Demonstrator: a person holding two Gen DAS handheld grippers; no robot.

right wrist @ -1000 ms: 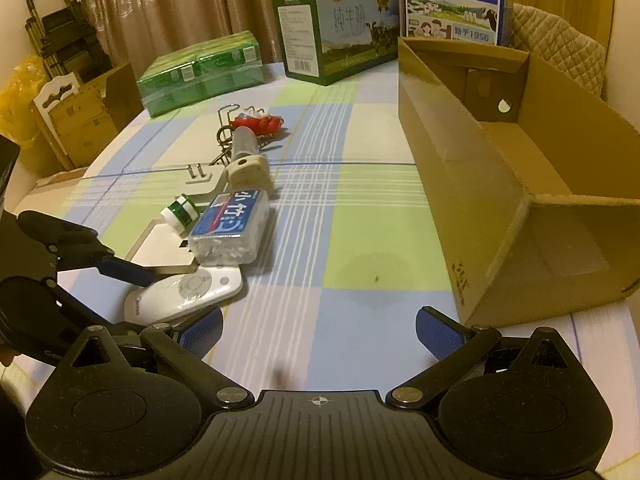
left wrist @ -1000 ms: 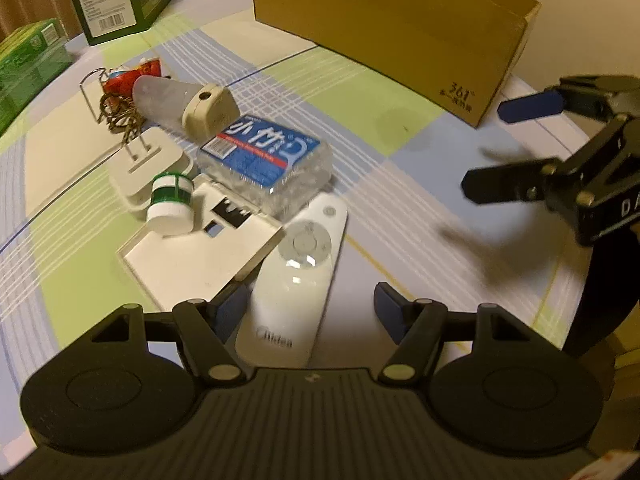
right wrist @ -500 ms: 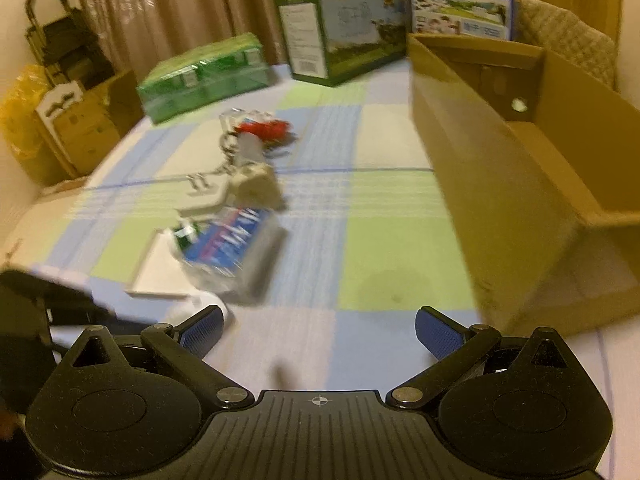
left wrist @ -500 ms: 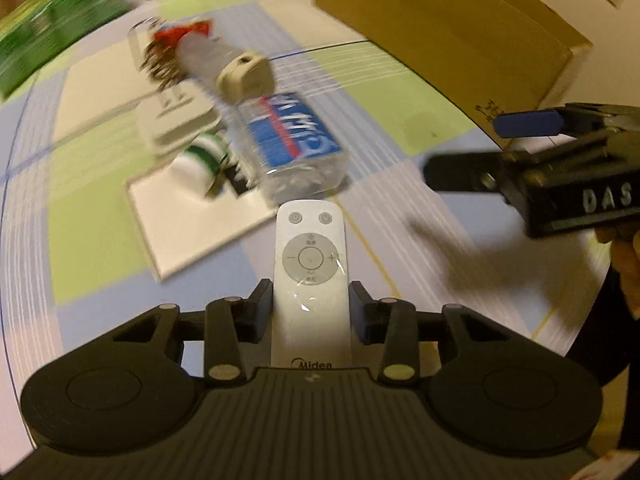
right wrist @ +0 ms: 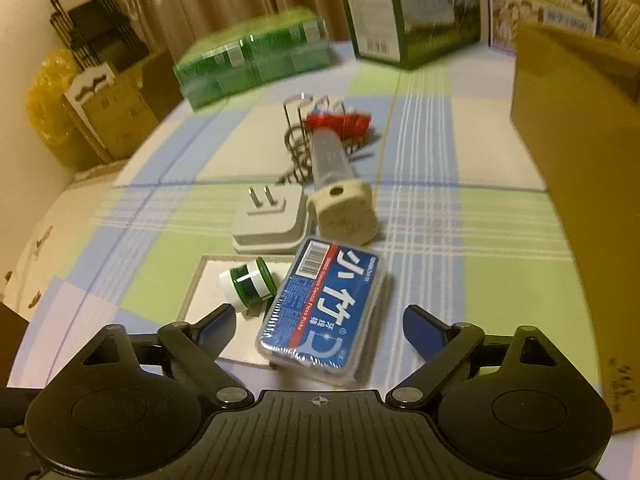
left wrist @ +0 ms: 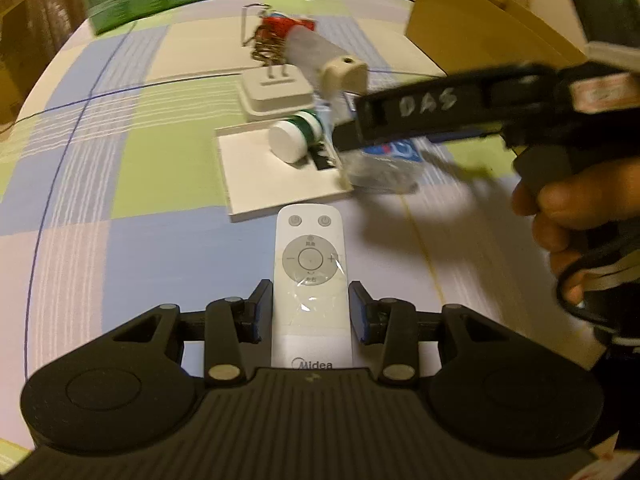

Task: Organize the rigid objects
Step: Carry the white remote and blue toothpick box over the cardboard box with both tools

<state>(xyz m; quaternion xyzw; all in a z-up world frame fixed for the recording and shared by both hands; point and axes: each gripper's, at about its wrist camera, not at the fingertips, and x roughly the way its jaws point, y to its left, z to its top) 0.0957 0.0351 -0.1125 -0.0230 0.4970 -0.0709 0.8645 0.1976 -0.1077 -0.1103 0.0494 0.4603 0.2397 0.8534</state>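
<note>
Left gripper (left wrist: 311, 312) is pinching the white remote (left wrist: 310, 276) by its long edges, pads pressed to both sides, the button end pointing out toward the pile. The remote sits apart from the flat white card (left wrist: 272, 176), with a narrow strip of bare tablecloth (left wrist: 140, 264) between its top edge and the card's near edge. Wide open cloth to the left of it.

Right gripper (right wrist: 318, 324) comes in over the clear floss-pick box (right wrist: 324, 312), jaws closing, the box between the fingers but a visible gap on each side, so nothing is gripped. From the left camera that tool (left wrist: 440, 112) crosses in from the right, a hand (left wrist: 568, 216) on its handle.

The box leans on the card's right edge (right wrist: 208, 292), and a small green-banded jar (right wrist: 250, 280) lies on the card just beside it. Behind: a white plug adapter (right wrist: 268, 220), prongs up, touching a cream-capped tube (right wrist: 340, 200), then wire clips and something red (right wrist: 336, 124).

To the right, the cardboard box (right wrist: 580, 160) stands with a clear lane of cloth between it and the pile. Green packs (right wrist: 252, 60) and cartons (right wrist: 408, 8) line the far edge.
</note>
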